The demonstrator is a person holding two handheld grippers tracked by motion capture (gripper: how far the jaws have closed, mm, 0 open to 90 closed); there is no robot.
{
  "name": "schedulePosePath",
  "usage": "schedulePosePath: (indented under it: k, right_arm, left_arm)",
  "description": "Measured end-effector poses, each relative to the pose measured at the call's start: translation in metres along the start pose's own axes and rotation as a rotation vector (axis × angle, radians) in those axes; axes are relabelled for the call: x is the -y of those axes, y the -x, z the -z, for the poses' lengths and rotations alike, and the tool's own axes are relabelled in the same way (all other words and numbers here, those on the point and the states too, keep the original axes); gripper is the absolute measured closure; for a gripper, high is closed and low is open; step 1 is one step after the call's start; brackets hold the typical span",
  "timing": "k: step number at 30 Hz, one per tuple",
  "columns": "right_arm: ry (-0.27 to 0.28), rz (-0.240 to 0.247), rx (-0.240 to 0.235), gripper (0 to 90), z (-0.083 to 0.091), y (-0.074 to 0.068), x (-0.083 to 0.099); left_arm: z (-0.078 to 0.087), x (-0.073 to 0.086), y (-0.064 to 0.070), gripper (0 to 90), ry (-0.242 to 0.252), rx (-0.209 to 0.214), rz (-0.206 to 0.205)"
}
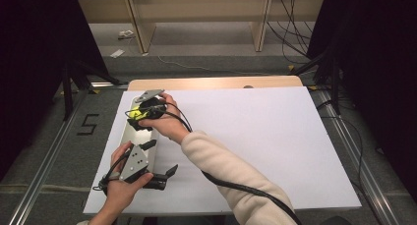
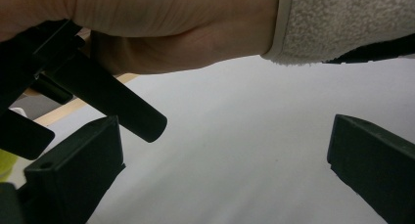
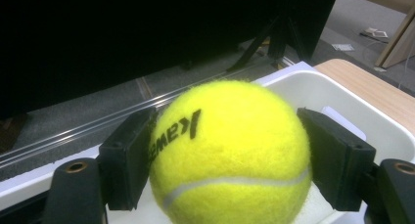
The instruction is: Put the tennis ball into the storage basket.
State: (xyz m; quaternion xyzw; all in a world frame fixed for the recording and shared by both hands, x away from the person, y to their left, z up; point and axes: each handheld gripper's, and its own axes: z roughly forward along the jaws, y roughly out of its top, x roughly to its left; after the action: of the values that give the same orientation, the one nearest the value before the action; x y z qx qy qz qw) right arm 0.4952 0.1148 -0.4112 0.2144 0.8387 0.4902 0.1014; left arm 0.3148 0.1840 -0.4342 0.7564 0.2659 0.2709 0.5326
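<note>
Right gripper (image 3: 230,155): jaws clamped on either side of a yellow tennis ball (image 3: 230,158), held just above the far end of a white tray (image 3: 313,89). Left gripper (image 1: 164,158): jaws apart, nothing between them, at the tray's near end over the white counter (image 1: 265,141). Right sleeve (image 2: 352,23) crosses just beyond the left jaws.

White board (image 1: 255,141) on wooden table (image 1: 216,82); wooden shelving (image 1: 196,18) beyond; grey floor (image 1: 54,151)
</note>
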Motion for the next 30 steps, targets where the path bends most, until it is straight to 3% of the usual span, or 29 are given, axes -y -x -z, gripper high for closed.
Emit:
schedulePosePath:
  k: [30]
  right_arm:
    - [-0.059, 0.001, 0.006, 26.1, -0.011, 0.002, 0.010]
  left_arm:
    - [0.000, 0.000, 0.000, 0.0, -0.002, -0.001, -0.003]
